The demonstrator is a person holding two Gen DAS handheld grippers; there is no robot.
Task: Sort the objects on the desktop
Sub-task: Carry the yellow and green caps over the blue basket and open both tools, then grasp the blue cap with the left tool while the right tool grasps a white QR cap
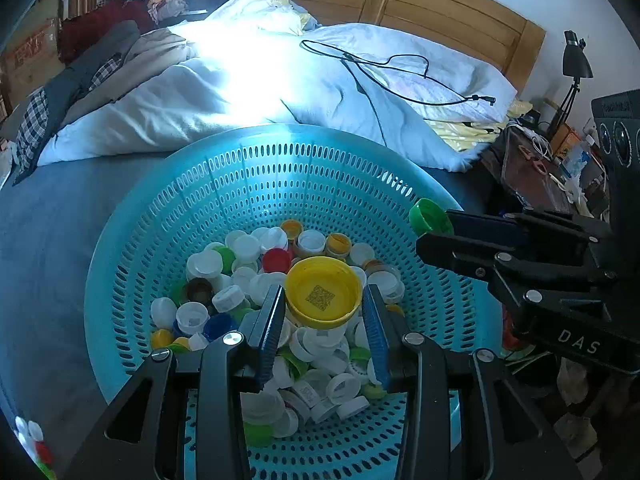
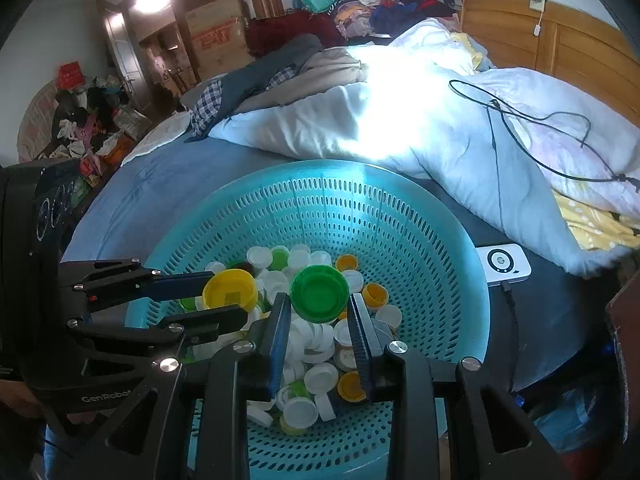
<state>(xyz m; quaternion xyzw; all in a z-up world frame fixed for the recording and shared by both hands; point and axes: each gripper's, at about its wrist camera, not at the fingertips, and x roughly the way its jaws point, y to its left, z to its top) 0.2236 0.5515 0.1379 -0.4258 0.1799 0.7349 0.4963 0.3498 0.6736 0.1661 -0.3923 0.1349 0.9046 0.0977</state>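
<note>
Pinching a yellow cap (image 1: pixel 323 293) between its two fingers, the left gripper (image 1: pixel 324 300) is closed on the cap's rim, open side facing the camera with a square code printed inside. Just below and ahead of its tips lies the heap of bottle caps (image 1: pixel 256 280), mostly white with some green, yellow, red and blue, in the bottom of the teal perforated basket (image 1: pixel 248 184).

The right gripper (image 2: pixel 319 304) likewise grips a green cap (image 2: pixel 319 293) by its sides, raised above the same heap. To its left, the left gripper with its yellow cap reaches in over the basket's rim.

Beyond the basket's far rim lie a white duvet (image 2: pixel 400 136) and a black cable (image 2: pixel 540 132); to the right gripper's right sits a white device (image 2: pixel 504 262).
</note>
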